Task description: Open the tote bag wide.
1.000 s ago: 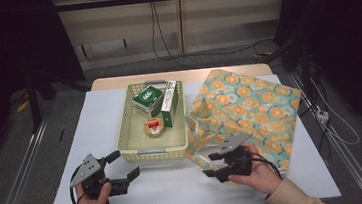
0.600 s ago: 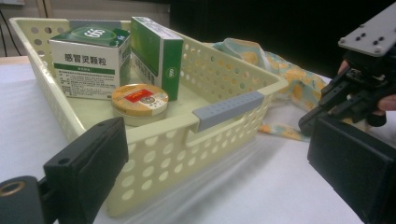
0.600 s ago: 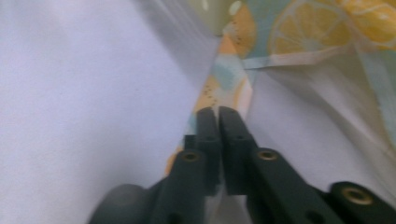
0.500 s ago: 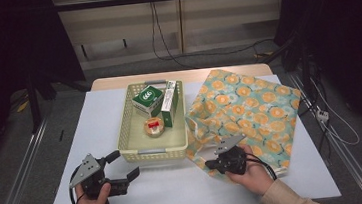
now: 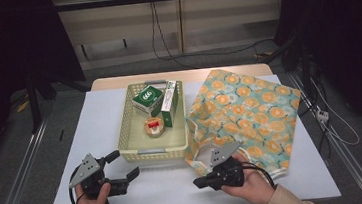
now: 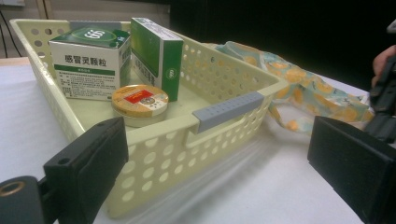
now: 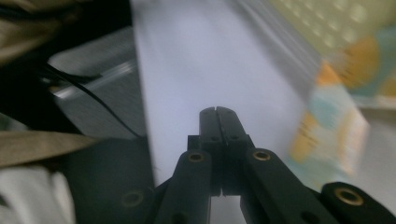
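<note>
Right gripper view blurred; floral orange-and-teal fabric bag smeared at right edge. Right gripper there shows jaws pressed together, nothing between; its jaws have just been closing. High view places it lower centre, beside the bag's near edge. Left gripper, jaws wide apart and empty, faces pale yellow perforated plastic basket, its far corner cut off.

Right tongs closed, nothing between, over white table; bag blurred.
</note>
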Motion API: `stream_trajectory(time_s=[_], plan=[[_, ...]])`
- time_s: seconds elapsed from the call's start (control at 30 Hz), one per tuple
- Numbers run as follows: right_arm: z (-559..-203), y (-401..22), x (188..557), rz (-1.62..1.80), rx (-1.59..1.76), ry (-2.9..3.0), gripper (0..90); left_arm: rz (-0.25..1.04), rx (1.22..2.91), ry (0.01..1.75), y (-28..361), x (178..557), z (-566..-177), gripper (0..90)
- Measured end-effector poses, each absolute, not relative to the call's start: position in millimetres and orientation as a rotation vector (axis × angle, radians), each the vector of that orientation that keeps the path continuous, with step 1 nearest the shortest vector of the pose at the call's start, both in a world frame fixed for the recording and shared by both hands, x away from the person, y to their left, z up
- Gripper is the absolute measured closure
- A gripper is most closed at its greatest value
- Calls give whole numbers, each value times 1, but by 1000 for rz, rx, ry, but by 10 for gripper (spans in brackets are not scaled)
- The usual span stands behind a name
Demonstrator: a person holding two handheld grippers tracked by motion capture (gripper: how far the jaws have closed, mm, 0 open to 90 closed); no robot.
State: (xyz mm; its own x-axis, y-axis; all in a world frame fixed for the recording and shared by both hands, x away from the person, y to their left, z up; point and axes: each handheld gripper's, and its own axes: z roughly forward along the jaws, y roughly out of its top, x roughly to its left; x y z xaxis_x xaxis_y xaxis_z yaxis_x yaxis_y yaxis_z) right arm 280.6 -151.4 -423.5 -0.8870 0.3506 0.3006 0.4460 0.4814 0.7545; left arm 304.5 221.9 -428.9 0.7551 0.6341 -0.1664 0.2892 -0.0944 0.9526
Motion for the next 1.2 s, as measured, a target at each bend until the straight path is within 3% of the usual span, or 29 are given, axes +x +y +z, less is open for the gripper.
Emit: stream_trajectory(time_s=[0.07, 0.17, 0.43, 0.6, 0.7, 0.83, 0.9, 1.2], plan=[[-419, -151, 280, -1404, -721, -2661, 900, 338, 1686, 739, 222, 304, -429, 49], [-417, -164, 293, -1413, -818, -2744, 745, 336, 1680, 740, 222, 304, -429, 49], [-424, -223, 335, -1367, -1160, -2830, 484, 332, 1689, 738, 222, 305, -430, 49], [-429, -242, 345, -1318, -1257, -2888, 425, 329, 1693, 740, 221, 306, -431, 49], [-440, -243, 347, -1247, -1281, -2886, 457, 329, 1694, 736, 221, 306, -430, 49], [-445, -233, 343, -1217, -1187, -2869, 798, 332, 1692, 734, 221, 305, -430, 49], [-440, -230, 340, -1235, -1136, -2846, 872, 331, 1689, 736, 222, 305, -430, 49], [-395, -248, 347, -1333, -1107, -2851, 895, 333, 1675, 745, 223, 305, -429, 49]])
